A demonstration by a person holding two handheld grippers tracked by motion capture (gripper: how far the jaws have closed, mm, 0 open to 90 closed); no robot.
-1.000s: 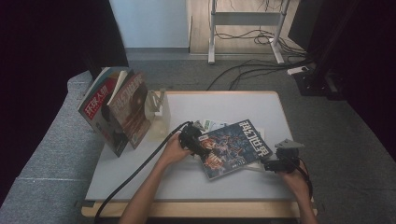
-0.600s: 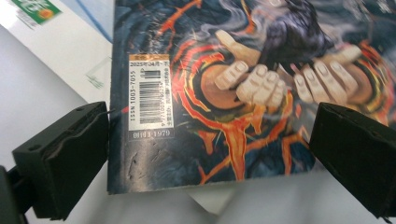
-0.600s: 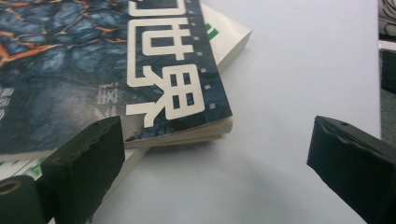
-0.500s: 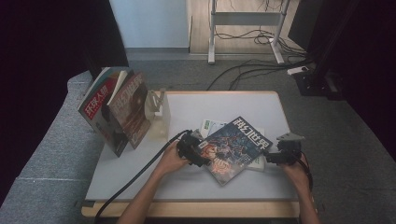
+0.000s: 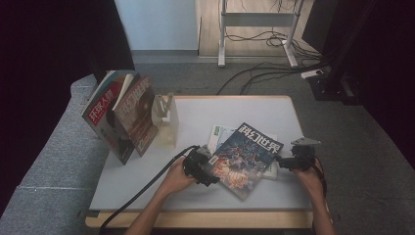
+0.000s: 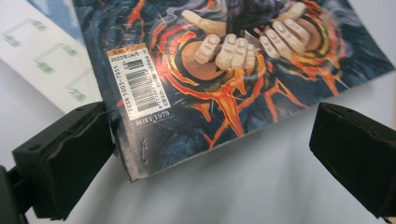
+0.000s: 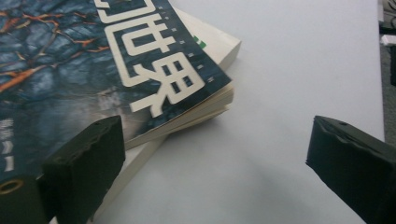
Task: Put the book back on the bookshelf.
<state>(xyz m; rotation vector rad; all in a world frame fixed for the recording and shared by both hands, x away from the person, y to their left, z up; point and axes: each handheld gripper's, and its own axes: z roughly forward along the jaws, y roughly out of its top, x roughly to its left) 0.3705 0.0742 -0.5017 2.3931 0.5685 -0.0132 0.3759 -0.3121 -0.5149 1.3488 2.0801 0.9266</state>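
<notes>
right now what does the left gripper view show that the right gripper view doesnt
Left gripper view: the barcode label and the drawn hand on the magazine, with a sheet of green marks beside it.
Right gripper view: the big white title characters and the pale book lying under the magazine.
Both: the dark blue and orange cover on the white table, with open black jaws at the bottom corners.

Dark-covered magazine (image 5: 244,158) lies askew atop what seems a white book (image 5: 221,135).

Magazine (image 5: 243,157): dark blue cover, orange lightning streaks, white title. Book beneath (image 5: 219,135): white, green marks. Tongs black.
</notes>
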